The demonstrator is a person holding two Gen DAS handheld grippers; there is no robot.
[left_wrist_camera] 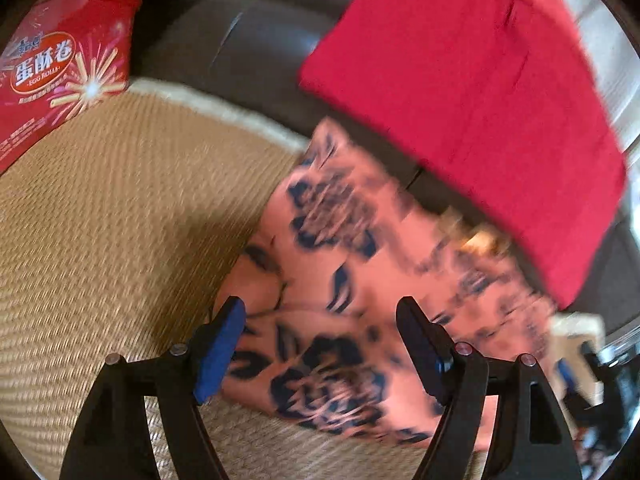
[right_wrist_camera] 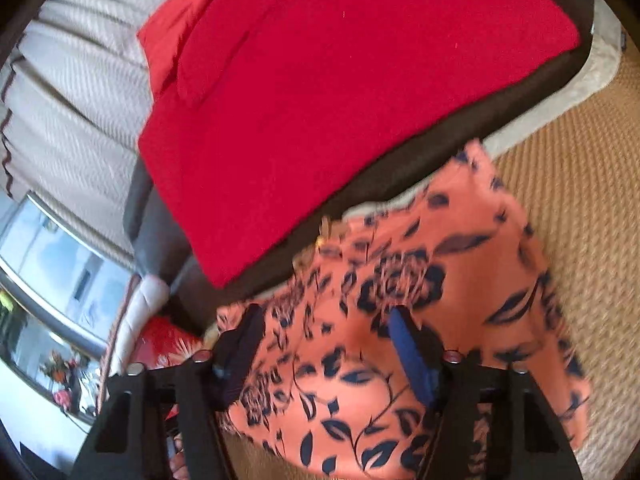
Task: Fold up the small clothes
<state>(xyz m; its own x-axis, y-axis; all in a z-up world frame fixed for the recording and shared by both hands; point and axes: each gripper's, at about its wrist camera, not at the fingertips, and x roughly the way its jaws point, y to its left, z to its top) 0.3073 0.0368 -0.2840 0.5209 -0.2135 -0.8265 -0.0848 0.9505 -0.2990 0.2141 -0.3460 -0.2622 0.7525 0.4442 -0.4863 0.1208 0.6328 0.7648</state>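
An orange garment with a dark blue flower print [left_wrist_camera: 352, 280] lies on a woven straw mat [left_wrist_camera: 104, 208]. It also shows in the right wrist view [right_wrist_camera: 420, 320]. My left gripper [left_wrist_camera: 320, 324] is open and hovers over the garment's lower left part, its fingers apart on either side of the cloth. My right gripper [right_wrist_camera: 326, 334] is open too, above the garment's near edge. Neither holds anything. A red cloth [left_wrist_camera: 472, 92] lies folded flat beyond the garment on a dark cushion; the right wrist view shows it as well [right_wrist_camera: 340, 100].
A red egg-roll box [left_wrist_camera: 60, 68] stands at the mat's far left. A dark cushion edge [right_wrist_camera: 400, 176] borders the garment. A cream knitted blanket [right_wrist_camera: 72, 92] lies to the left, with a window [right_wrist_camera: 52, 264] below it. The mat [right_wrist_camera: 580, 184] extends right.
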